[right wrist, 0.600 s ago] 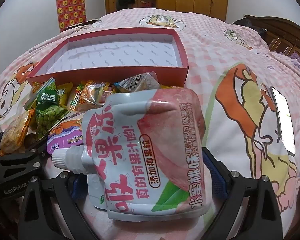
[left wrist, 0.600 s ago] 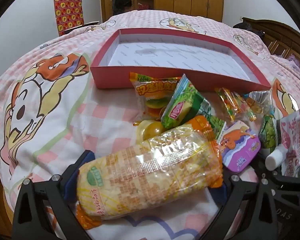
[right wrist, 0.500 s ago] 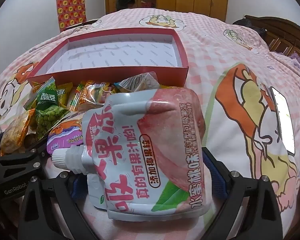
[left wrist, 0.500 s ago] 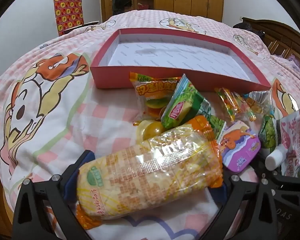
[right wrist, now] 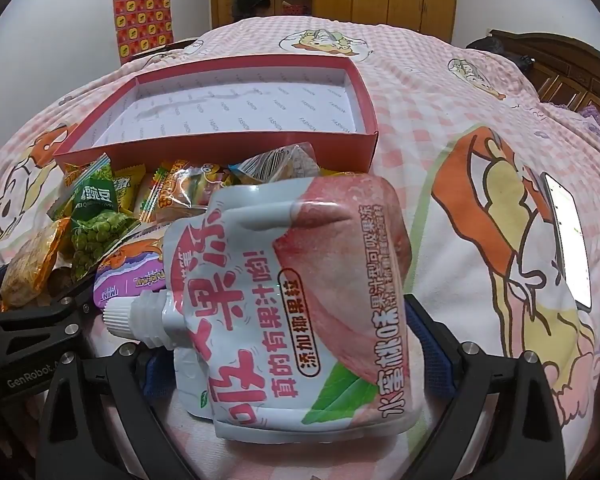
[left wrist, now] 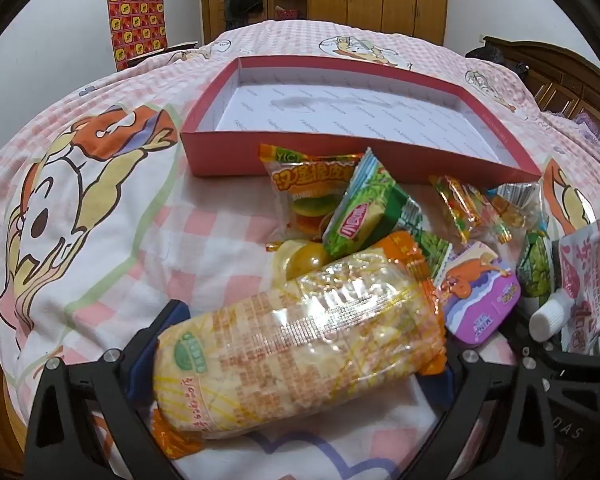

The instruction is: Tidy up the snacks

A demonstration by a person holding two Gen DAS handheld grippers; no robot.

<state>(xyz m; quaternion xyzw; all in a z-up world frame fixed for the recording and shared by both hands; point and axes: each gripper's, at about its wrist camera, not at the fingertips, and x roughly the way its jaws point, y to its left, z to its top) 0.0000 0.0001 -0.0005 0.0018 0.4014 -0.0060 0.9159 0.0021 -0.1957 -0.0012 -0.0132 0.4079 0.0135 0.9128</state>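
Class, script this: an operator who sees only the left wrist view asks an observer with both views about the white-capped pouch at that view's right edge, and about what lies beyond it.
Operator: I see just a sliver of the pouch. Where is it relative to the right gripper?
Observer: It lies flat between the right gripper's wide-set fingers, with its cap pointing to the left of the view.
Operator: Is anything on the bed to the right of it?
Observer: Yes, a phone with its screen lit lies on the bedspread, apart from the snacks.
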